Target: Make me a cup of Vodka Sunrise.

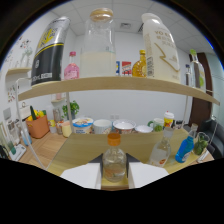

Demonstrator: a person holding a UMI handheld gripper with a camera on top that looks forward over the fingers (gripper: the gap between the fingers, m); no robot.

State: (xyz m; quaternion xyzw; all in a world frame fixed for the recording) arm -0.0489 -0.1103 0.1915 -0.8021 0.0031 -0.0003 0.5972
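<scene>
Between my gripper's (114, 175) two white fingers (82, 176) stands a small clear bottle (114, 160) with an orange cap, its glass body filling the gap between them; the fingers sit narrow and appear to press it on both sides, so I take it as held, though I cannot see whether its base rests on the wooden table (82, 145) or hangs just above it; beyond the bottle a row of white bowls and tubs (102, 126) lines the back of the table, with a terracotta pot (38, 126) off to one side and, on the other, a second clear bottle (161, 150) beside a blue one (185, 149) and something green; above them a wooden shelf (115, 84) carries a tall black-and-yellow can (50, 50), a lidded glass jar (98, 47) partly filled with a pale liquid, a white carton (160, 47), a pink bottle (72, 67) and a yellow bottle (140, 65). As for progress, I judge the drink barely begun; one ingredient bottle is in the grip, its cap on, and I see no glass with anything poured in it; what is left, by my reckoning, is uncapping, pouring the spirit, adding juice and syrup, which is nearly all of the task.
</scene>
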